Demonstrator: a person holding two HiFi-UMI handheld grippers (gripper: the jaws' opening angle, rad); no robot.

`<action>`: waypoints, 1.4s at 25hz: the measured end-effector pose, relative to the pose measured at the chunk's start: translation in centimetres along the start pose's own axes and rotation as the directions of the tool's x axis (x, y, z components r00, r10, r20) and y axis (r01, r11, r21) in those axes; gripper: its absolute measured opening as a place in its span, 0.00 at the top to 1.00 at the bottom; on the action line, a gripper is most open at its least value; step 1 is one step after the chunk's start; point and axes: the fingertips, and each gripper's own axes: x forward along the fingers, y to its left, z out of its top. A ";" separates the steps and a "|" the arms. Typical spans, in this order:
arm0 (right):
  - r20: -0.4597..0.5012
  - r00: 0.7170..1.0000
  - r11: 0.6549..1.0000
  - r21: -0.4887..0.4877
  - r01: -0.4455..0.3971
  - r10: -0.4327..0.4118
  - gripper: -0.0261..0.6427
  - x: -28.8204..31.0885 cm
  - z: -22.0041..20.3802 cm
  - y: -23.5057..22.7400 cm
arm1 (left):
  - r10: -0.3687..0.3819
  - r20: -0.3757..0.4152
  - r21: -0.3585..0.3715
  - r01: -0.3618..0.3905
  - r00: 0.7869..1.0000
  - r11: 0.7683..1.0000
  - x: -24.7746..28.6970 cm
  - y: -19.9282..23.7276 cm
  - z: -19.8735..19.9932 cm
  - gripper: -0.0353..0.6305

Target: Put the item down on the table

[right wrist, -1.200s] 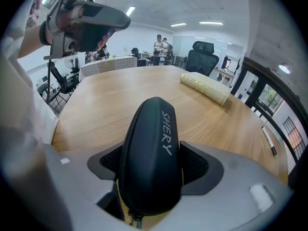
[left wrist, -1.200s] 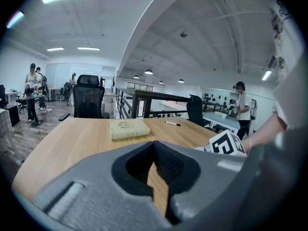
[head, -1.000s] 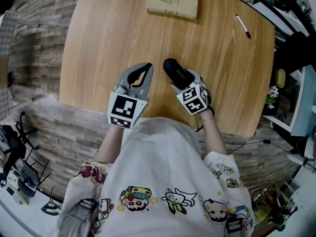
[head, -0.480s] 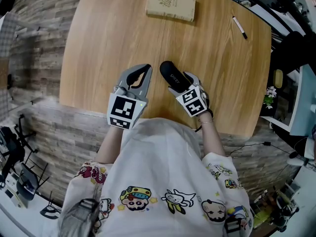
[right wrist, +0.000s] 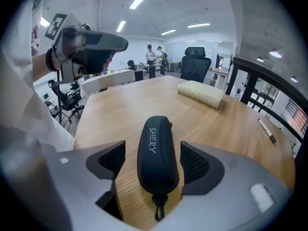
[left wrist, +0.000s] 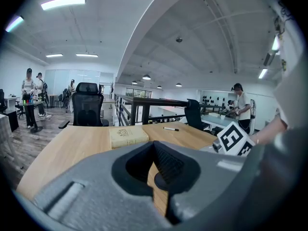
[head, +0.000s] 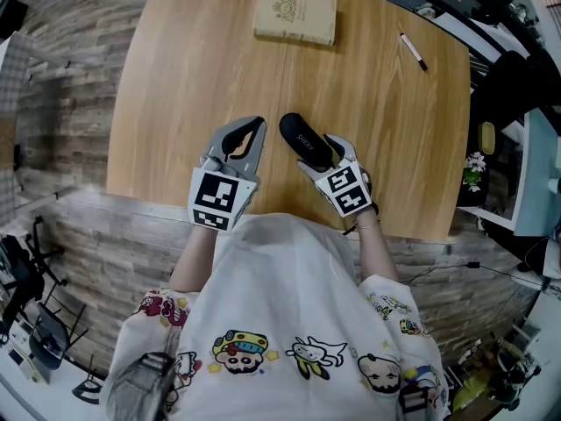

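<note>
I read this as the release step of the put-down. The black case (right wrist: 155,148) lies flat on the table (head: 193,60) near its near edge, between the jaws of my right gripper (head: 323,154). Those jaws stand apart, with bare wood showing between the left pad (right wrist: 111,160) and the case; on the right side the gap is too thin to be sure of, so I judge the grip is let go. My left gripper (head: 241,134), just left of the case, has its tips together and holds nothing. The book (head: 294,16) and pen (head: 413,51) lie at the far side, well apart. Next I'd pull the right gripper straight back towards me without dragging the case.
</note>
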 end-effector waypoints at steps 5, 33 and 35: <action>0.090 0.995 0.999 0.013 0.051 -0.052 0.42 -3.2 2.2 -0.4 | -0.005 0.021 0.018 0.004 1.000 1.000 -0.7 -0.4 0.9 0.95; 0.655 0.660 0.926 0.326 0.192 -0.368 0.87 -22.6 11.5 -3.4 | -0.047 0.109 0.058 0.041 0.993 0.997 -3.1 -3.3 4.8 0.95; 0.664 0.643 0.918 0.353 0.182 -0.383 0.92 -23.2 11.4 -3.6 | -0.047 0.107 0.054 0.041 0.993 0.998 -3.0 -3.2 4.7 0.95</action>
